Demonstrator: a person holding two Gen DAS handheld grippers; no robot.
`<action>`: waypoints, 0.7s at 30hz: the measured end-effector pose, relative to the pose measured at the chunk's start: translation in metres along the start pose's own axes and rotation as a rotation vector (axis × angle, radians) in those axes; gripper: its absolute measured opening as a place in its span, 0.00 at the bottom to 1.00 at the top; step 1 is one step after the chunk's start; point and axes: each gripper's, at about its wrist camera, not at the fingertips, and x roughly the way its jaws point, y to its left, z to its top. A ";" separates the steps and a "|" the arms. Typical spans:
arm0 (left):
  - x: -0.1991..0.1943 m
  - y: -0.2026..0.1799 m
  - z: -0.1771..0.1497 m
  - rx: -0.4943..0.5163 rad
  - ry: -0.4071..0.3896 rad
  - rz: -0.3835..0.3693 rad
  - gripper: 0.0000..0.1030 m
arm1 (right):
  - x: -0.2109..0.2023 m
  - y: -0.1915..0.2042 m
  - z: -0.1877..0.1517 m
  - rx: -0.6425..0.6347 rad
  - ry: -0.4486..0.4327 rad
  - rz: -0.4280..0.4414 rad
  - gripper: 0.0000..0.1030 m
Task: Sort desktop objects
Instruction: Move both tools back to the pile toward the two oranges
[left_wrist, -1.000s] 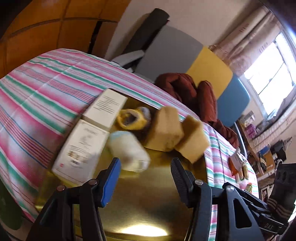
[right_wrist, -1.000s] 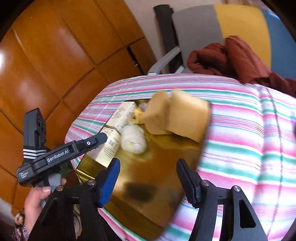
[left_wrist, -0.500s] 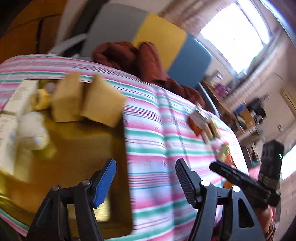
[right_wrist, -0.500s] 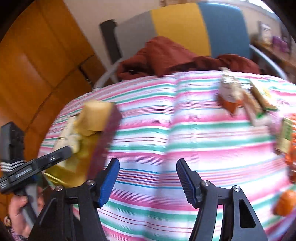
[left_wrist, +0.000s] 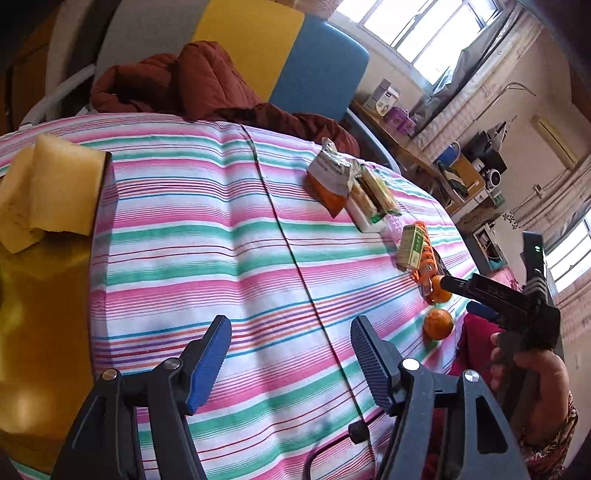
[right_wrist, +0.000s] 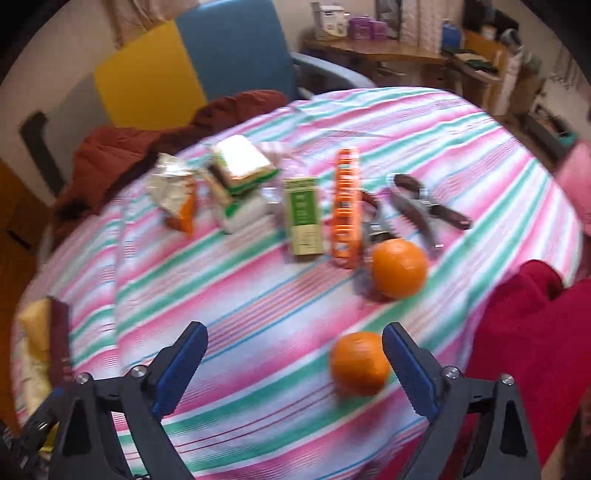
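The green carton (right_wrist: 303, 216) lies flat, long axis pointing away.

The worktop's cloth (left_wrist: 229, 236) is striped pink, white and green with thin blue and red lines. Two oranges (right_wrist: 399, 267) are bright orange beside an orange slotted rack (right_wrist: 345, 206) and a green-and-cream carton (right_wrist: 303, 218). The sponges (left_wrist: 48, 192) are pale yellow on a golden tray (left_wrist: 40, 332). Hand-held gripper pads (right_wrist: 181, 369) are blue on black.
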 end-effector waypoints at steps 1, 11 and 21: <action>0.000 -0.001 -0.001 0.006 0.001 0.002 0.66 | 0.003 -0.003 0.002 0.026 0.016 -0.054 0.94; -0.006 0.019 -0.003 -0.047 -0.008 0.021 0.66 | 0.029 0.009 0.005 -0.042 0.165 0.046 0.97; 0.007 0.013 0.001 -0.035 0.017 0.017 0.66 | -0.011 -0.033 0.056 0.037 -0.019 0.106 0.95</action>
